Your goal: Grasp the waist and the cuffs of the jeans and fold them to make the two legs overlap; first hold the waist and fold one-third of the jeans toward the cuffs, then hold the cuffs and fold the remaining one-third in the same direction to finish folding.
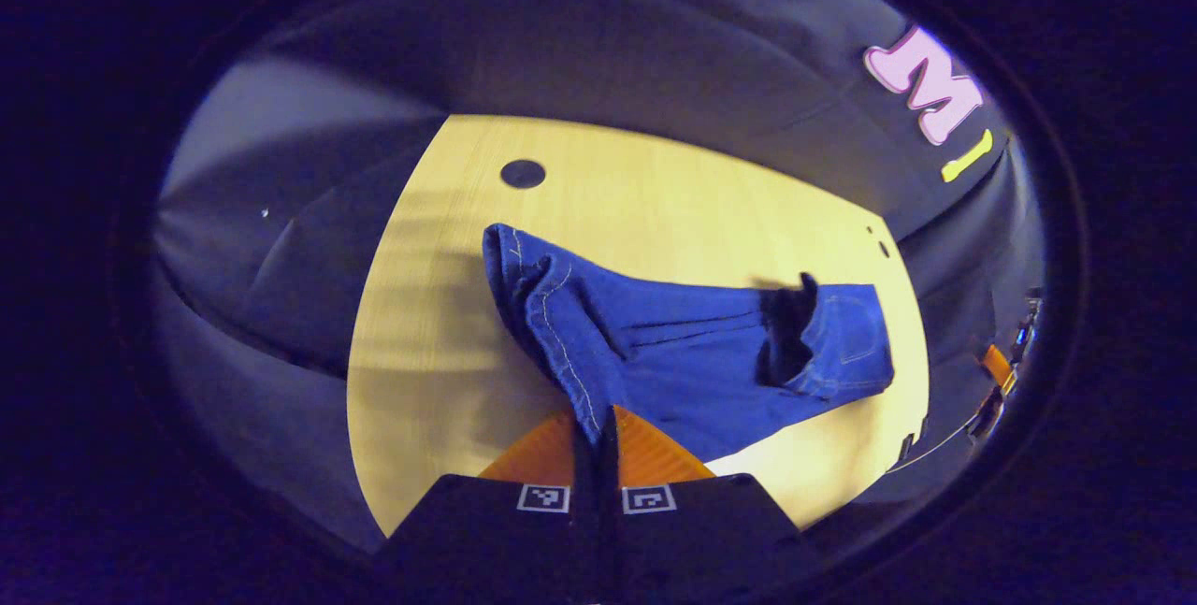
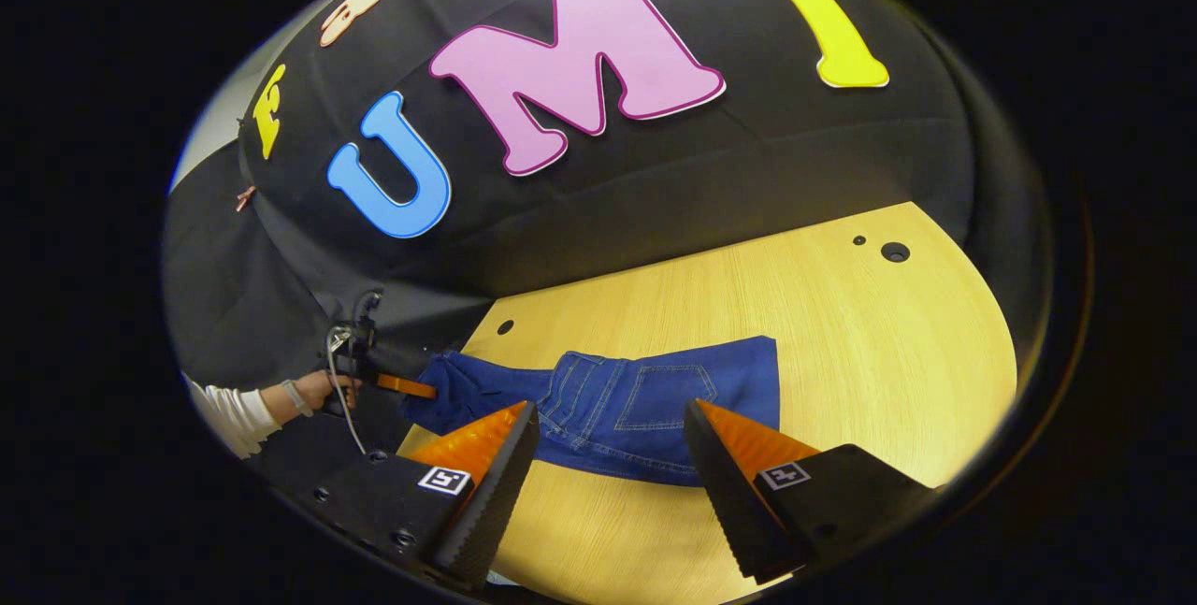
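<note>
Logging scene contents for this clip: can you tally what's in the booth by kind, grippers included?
Jeans: 1
Grippers: 2, the left gripper shut on the jeans' cuff end, the right gripper open above the waist
Wooden table: 1
Person's hand: 1
Total: 5

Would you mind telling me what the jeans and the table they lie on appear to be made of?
The jeans look like blue denim: matte woven cloth with pale contrast stitching along the seams and a back pocket. The table appears to be light wood or a wood-look laminate, with fine straight grain lines and a smooth, slightly glossy surface; which of the two cannot be told.
</note>
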A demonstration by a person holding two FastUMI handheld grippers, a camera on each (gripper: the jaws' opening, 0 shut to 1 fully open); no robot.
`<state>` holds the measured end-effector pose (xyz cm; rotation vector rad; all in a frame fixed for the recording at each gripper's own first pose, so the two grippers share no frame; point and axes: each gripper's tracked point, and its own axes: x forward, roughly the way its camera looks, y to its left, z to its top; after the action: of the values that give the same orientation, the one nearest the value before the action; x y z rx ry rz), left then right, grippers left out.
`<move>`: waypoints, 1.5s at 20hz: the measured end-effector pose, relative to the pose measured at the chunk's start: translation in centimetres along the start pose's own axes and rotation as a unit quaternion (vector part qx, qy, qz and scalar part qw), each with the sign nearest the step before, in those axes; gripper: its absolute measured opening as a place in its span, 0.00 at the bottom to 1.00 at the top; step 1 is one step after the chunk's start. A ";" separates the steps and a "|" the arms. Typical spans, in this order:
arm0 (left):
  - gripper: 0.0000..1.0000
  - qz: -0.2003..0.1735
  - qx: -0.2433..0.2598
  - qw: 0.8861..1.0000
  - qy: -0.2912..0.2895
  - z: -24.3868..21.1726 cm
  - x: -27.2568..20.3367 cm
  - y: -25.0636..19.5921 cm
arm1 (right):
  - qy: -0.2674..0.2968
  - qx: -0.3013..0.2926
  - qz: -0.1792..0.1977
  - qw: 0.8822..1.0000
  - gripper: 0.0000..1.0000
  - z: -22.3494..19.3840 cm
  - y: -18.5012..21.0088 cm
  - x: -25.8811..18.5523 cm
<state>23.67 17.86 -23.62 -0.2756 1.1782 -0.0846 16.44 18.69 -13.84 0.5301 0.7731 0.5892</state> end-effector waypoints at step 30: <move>0.98 -0.013 0.236 0.972 0.007 -5.8 17.2 -41.4 | 0.002 -0.082 -0.017 0.997 0.95 -2.6 -10.0 -9.9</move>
<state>28.12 -26.54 -30.50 0.1311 1.1316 -0.3839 11.68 5.56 -16.99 0.3646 0.7294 0.6167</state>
